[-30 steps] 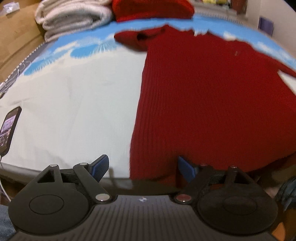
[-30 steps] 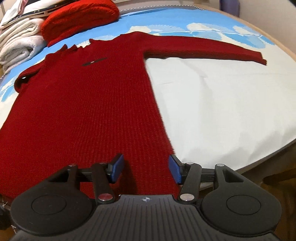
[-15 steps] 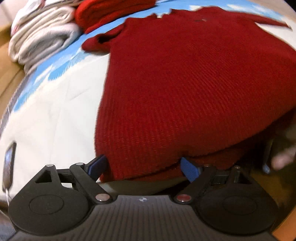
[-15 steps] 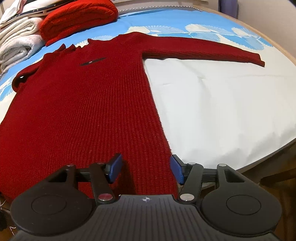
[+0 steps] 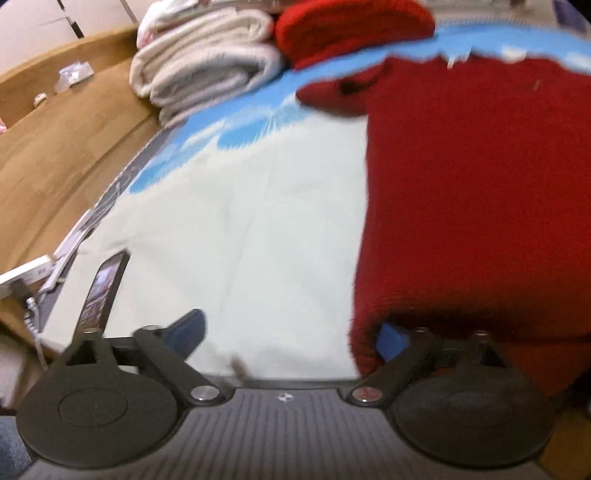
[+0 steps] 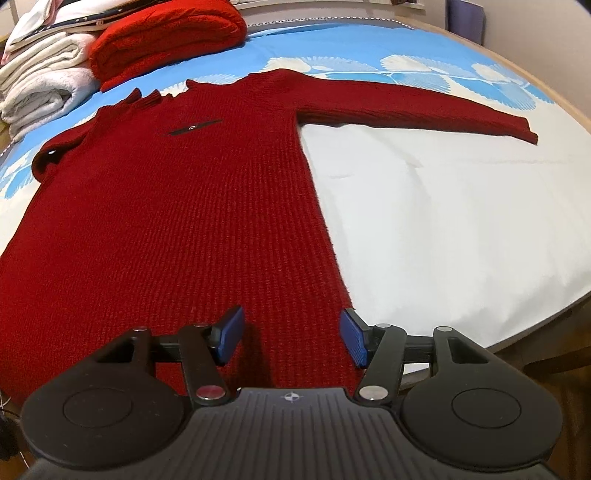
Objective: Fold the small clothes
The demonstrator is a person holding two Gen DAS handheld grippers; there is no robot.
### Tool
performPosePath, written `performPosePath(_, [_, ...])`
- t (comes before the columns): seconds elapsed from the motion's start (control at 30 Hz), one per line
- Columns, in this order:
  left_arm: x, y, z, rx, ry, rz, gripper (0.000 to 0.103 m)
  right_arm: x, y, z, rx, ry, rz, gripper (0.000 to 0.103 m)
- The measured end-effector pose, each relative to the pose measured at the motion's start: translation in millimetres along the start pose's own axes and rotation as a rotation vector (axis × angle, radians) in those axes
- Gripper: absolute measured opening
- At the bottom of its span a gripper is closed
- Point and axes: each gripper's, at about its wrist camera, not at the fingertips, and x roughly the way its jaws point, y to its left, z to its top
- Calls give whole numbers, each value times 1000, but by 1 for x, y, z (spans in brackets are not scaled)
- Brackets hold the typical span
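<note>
A dark red knit sweater lies flat on the white and blue cloth, its right sleeve stretched out sideways. My right gripper hangs open over the sweater's lower right hem, pads apart and not pressing on the knit. In the left wrist view the sweater fills the right side. My left gripper is open at the lower left hem corner and its jaws are opening. The corner lies just inside the right pad; mostly white cloth shows between the pads.
Folded white blankets and a folded bright red knit are stacked at the far left of the bed. A phone stands near the left edge, by a white plug block. The wooden floor lies beyond.
The left wrist view swung right over the sweater, then back left to its hem corner, and the left jaws stand wider. The right gripper has not moved.
</note>
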Motion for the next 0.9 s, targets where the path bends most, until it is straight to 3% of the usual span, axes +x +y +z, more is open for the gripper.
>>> performPosePath(0.03, [-3, 2, -1, 1, -8, 5, 100, 0, 1, 0, -2, 0, -3, 60])
performPosePath(0.07, [-6, 2, 0, 9, -11, -11, 88, 1, 1, 0, -3, 3, -7, 60])
performPosePath(0.1, [-12, 5, -2, 6, -14, -74, 71, 1, 0, 0, 1, 9, -13, 61])
performPosePath(0.13, [-21, 7, -9, -16, -14, -157, 22, 2, -1, 1, 7, 14, -21, 61])
performPosePath(0.17, [-28, 9, -9, -48, -14, -234, 8, 2, -2, 1, 17, 19, -30, 61])
performPosePath(0.3, [-64, 17, -5, -55, -131, -245, 7, 4, -15, -3, 94, 80, -20, 61])
performPosePath(0.47, [-81, 31, 3, -84, -153, -268, 7, 9, -30, -13, 194, 214, 51, 60])
performPosePath(0.5, [-79, 29, 3, -82, -141, -258, 7, 12, -30, -14, 198, 230, 65, 44])
performPosePath(0.53, [-76, 27, 2, -82, -123, -252, 7, 13, -31, -16, 198, 234, 82, 17])
performPosePath(0.57, [-72, 25, 2, -85, -101, -254, 7, 13, -30, -16, 190, 235, 91, 12])
performPosePath(0.67, [-70, 25, 2, -90, -90, -268, 7, -3, -30, -17, 161, 150, 92, 10])
performPosePath(0.8, [-77, 26, 6, -51, -75, -278, 7, -37, -50, -20, 262, 50, 109, 10])
performPosePath(0.83, [-71, 22, 5, -16, -46, -273, 13, -37, -50, -20, 261, 60, 85, 12])
performPosePath(0.87, [-64, 18, 4, 9, -12, -252, 28, -32, -49, -20, 261, 80, 45, 15])
performPosePath(0.9, [-58, 16, 1, 17, 17, -236, 43, -23, -46, -18, 252, 106, -23, 29])
